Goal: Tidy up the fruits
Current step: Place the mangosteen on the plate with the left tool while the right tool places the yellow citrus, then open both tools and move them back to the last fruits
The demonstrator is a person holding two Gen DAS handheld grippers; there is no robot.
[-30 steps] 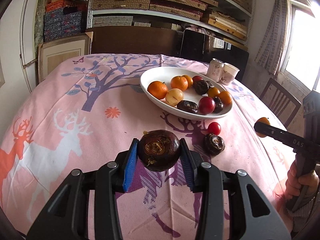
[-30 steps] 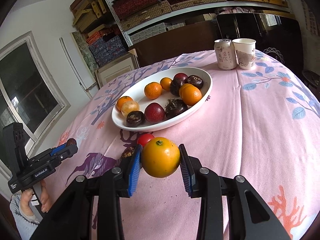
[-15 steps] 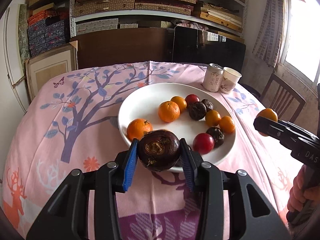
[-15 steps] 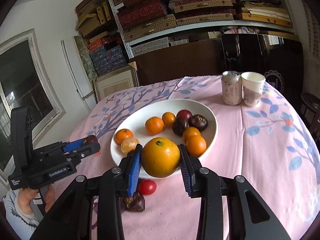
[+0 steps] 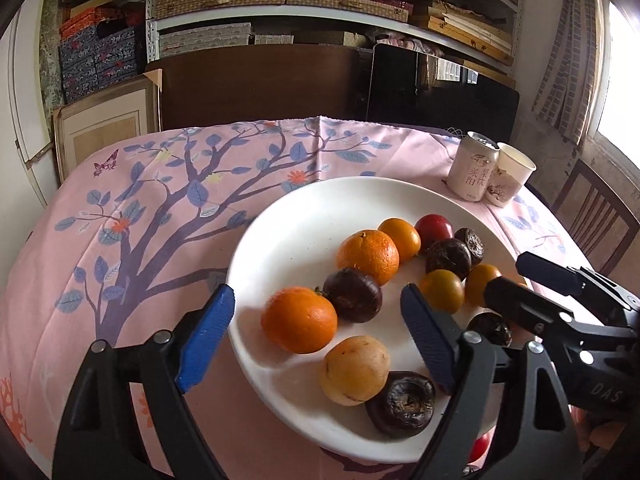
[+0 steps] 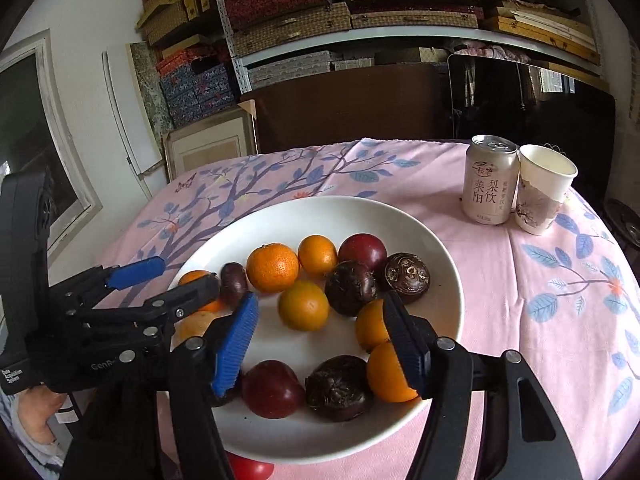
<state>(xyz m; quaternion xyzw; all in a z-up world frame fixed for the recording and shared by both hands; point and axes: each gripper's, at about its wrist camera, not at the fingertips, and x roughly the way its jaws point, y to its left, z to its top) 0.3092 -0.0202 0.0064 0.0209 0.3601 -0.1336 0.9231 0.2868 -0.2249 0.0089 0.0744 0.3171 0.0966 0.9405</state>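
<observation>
Shelves of patterned boxes back a worktop (image 5: 168, 208) under pink cloth. The left tool (image 5: 316, 324) and right tool (image 6: 320, 330) hover over the white plate (image 6: 440, 248), jaws just sprung wide and empty, likely to let fruit drop in. On the plate lie oranges (image 5: 298, 318), dark fruits (image 6: 350, 288) and red ones (image 6: 272, 388); a red fruit (image 6: 250, 469) waits just off its near rim, a can (image 6: 488, 180) and cup (image 6: 542, 196) beyond it
</observation>
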